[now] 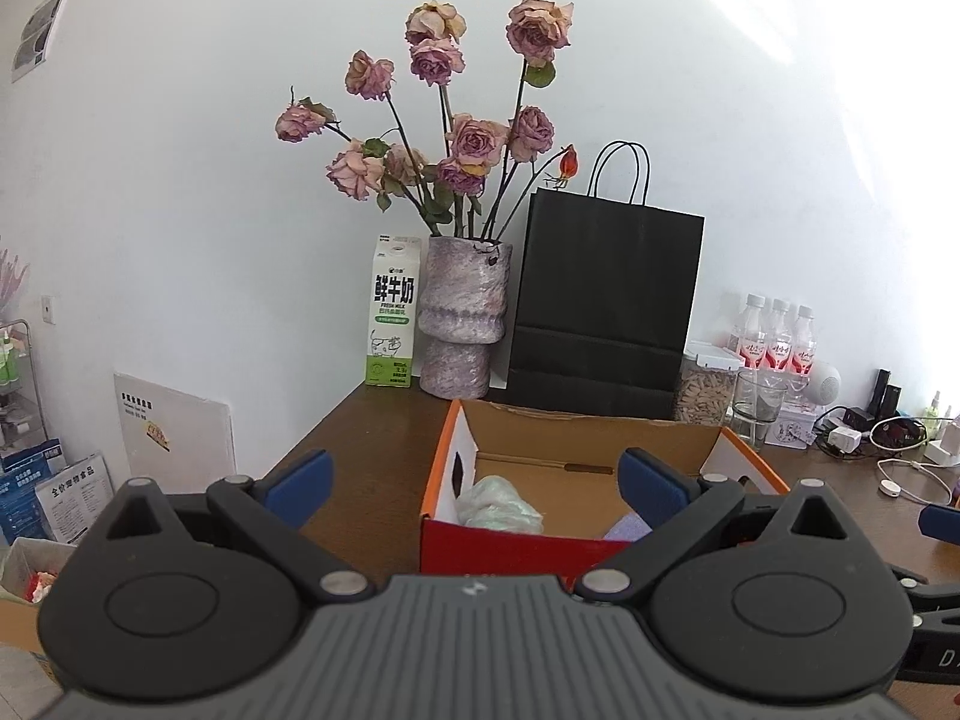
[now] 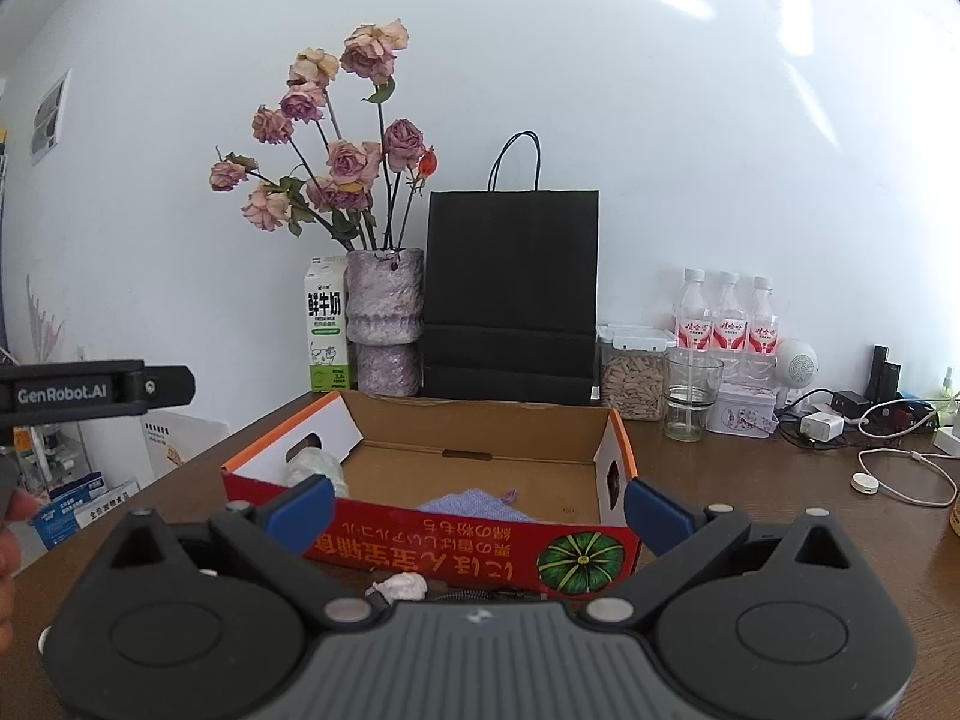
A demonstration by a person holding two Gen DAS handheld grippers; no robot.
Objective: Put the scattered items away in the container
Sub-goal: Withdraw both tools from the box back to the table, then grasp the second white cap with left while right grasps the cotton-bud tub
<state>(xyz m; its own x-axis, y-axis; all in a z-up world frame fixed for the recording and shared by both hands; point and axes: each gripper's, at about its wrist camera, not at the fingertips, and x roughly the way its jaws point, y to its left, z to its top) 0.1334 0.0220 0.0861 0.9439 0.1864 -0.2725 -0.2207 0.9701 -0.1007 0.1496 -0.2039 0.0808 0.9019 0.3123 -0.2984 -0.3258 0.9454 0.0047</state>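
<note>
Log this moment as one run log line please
left gripper: open, empty | right gripper: open, empty | cardboard box: holds purple cloth, pale bag | white wad: outside box

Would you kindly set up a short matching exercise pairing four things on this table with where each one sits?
Things:
1. milk carton
2. purple cloth
3. glass tumbler
4. crumpled white paper

Places:
A. inside the cardboard box
B. on the table in front of the box
C. left of the vase
D. in front of the three bottles

Pairs: 1-C, 2-A, 3-D, 4-B
</note>
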